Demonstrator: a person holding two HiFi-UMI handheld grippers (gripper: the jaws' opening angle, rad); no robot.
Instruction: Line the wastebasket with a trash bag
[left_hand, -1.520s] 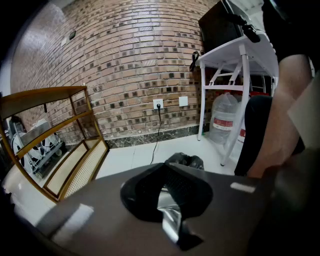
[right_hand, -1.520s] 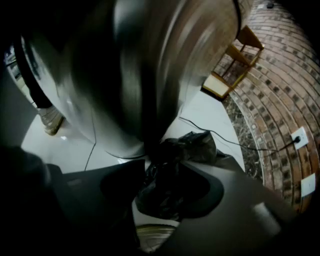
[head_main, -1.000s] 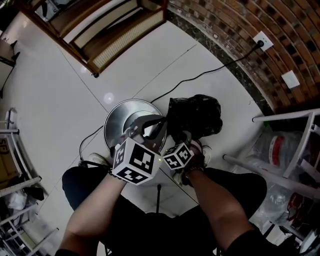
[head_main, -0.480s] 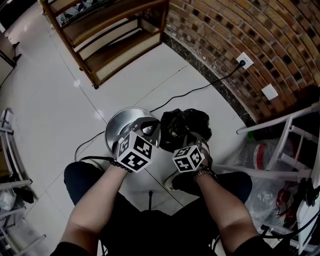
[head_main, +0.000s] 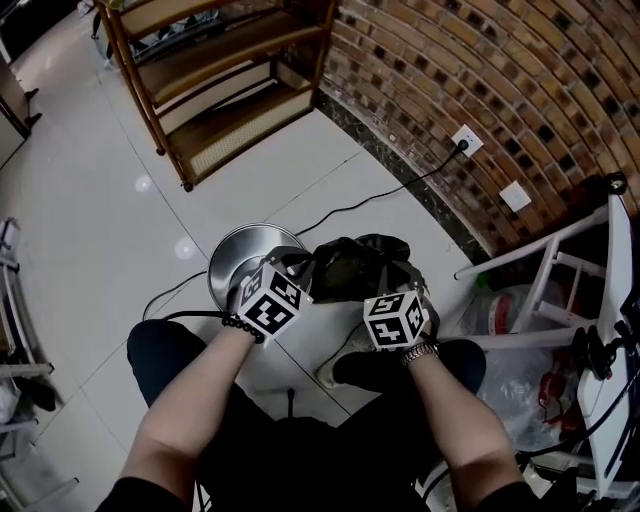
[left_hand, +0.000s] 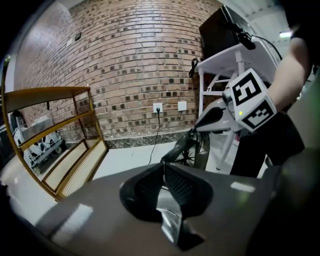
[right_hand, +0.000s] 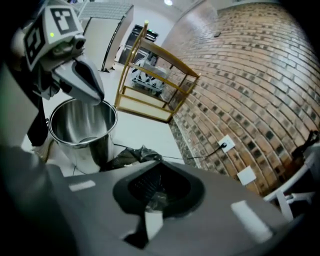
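The wastebasket (right_hand: 84, 150) is a round, shiny metal bucket standing up straight on the floor. All you can see inside it is bare metal. The black trash bag (head_main: 358, 262) is outside the bucket, just beside its rim, on the right in the head view. It is bunched up and pulled out between the two tools.

The left gripper (left_hand: 164, 167) has its jaws squeezed together on one edge of the bag, close to the rim of the bucket. The right gripper (right_hand: 159, 170) has its jaws squeezed together too, with crinkly bag plastic caught between them. The rest of the bag hangs down next to the bucket. I cannot tell if it touches the floor.

The floor (head_main: 120, 200) is made of big white tiles that shine. A black cord (head_main: 350, 200) runs across it from a white plug socket (head_main: 465, 138) on the brick wall (head_main: 500, 70). A wooden shelf (head_main: 230, 80) stands by the wall, past the bucket. The things on it are too small to make out. On the right is a white rack (head_main: 545, 260) with see-through plastic bags (head_main: 505, 320) under it
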